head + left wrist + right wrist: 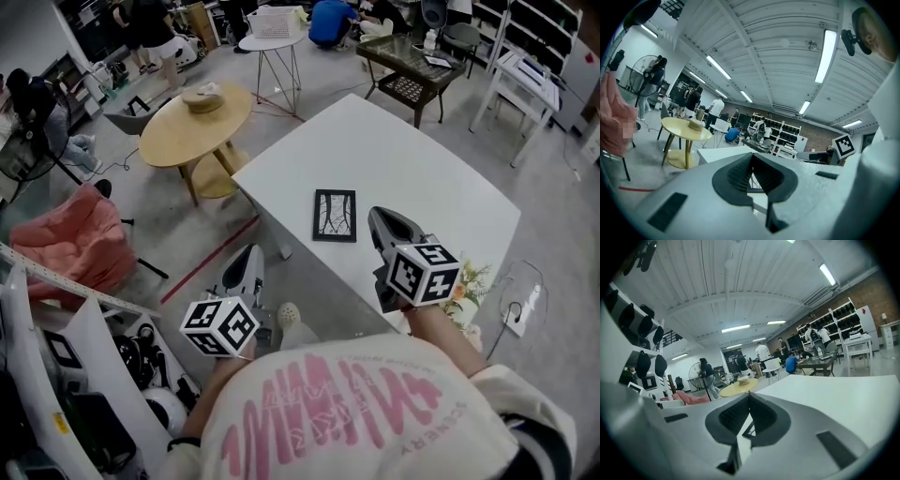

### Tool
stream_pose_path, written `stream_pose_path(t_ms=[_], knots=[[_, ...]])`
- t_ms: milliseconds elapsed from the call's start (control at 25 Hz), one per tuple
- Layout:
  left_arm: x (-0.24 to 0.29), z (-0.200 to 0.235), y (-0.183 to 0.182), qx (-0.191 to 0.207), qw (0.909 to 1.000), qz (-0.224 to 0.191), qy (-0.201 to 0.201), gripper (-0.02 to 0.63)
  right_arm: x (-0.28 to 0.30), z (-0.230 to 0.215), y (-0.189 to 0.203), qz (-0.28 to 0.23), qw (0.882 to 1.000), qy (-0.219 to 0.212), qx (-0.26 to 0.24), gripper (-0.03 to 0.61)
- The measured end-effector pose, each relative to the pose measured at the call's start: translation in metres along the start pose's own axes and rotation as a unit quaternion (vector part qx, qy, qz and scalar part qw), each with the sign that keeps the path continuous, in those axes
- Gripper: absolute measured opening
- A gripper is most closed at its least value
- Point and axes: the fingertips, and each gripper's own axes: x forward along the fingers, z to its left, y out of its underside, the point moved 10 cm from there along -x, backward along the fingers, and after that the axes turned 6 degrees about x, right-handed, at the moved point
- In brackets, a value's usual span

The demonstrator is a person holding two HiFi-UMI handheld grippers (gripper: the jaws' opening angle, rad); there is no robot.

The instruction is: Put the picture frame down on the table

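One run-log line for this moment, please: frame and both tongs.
picture frame: flat on table, free | left tongs: shut, empty, off table's edge | right tongs: shut, empty, over table beside frame

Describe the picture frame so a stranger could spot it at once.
Find the large white rectangular table in the room's middle. Toward its near edge lies a small black-rimmed rectangular picture frame, flat. It is the only dark rectangle on that white top.
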Motion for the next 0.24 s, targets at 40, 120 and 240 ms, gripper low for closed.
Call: stream_pose_path(t_ms=[40,120,240], knots=[[-0.0005,0.0006,0.0001,-0.001,1.0000,0.001,0.000,0.003,0.0009,0.0009,0.0016,0.004,1.000,0.000,0.002,0.005],[-0.0011,0.0022,0.0002,-0.003,1.0000,0.002,-0.001,0.003,0.0028,0.0020,0.0045,0.010,1.000,-0.001,0.004,0.005],[-0.0012,0.0058,-0.0005,-0.004,1.0000,0.002,-0.003,0.003,0.0063,0.0031,0.0063,0.016,1.000,0.000,0.004,0.005]])
